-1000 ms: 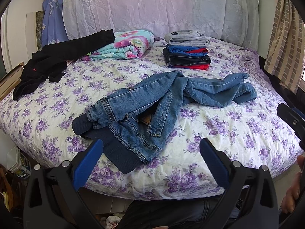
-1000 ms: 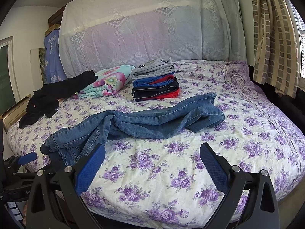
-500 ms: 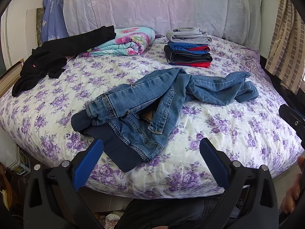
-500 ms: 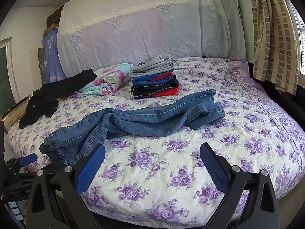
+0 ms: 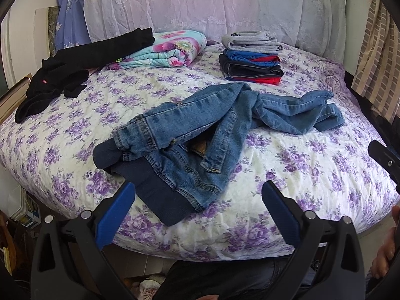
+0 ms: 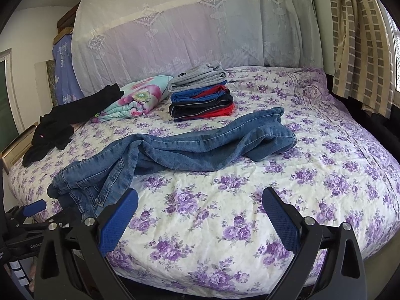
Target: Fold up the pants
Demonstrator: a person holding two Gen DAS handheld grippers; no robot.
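Blue jeans [image 5: 200, 130] lay crumpled and unfolded across the middle of the bed [image 5: 312, 170], on a white spread printed with purple flowers; waistband end, with its dark ribbed band [image 5: 160, 195], sat nearest the front edge in the left wrist view, twisted open so the inside showed; legs trailed off toward the right side of the bed, bunched together and ending in a rumpled heap of cuffs. In the right wrist view the same jeans [image 6: 190, 147] ran from lower left to upper right, legs lying one over the other.

Left gripper [image 5: 197, 195] held just in front of the waistband, blue pads spread wide, nothing between them; left pad's tip overlapped the ribbed band in the picture, contact could not be judged. Right gripper [image 6: 198, 201] also wide apart and empty, hovering over bare bedspread beside the waistband, apart from the denim; the left gripper's blue finger [image 6: 35, 207] showed at the lower left of that view.

Toward the headboard: a stack of folded clothes [image 5: 252, 57], grey on top, then blue, red and black layers, standing just beyond the jeans; a folded floral blanket [image 5: 167, 50] to its left; black garments [image 5: 65, 70] strewn from the blanket to the bed's left edge. A checked curtain [image 6: 360, 40] hung at the right; a pale lace cover [image 6: 175, 32] draped the headboard.
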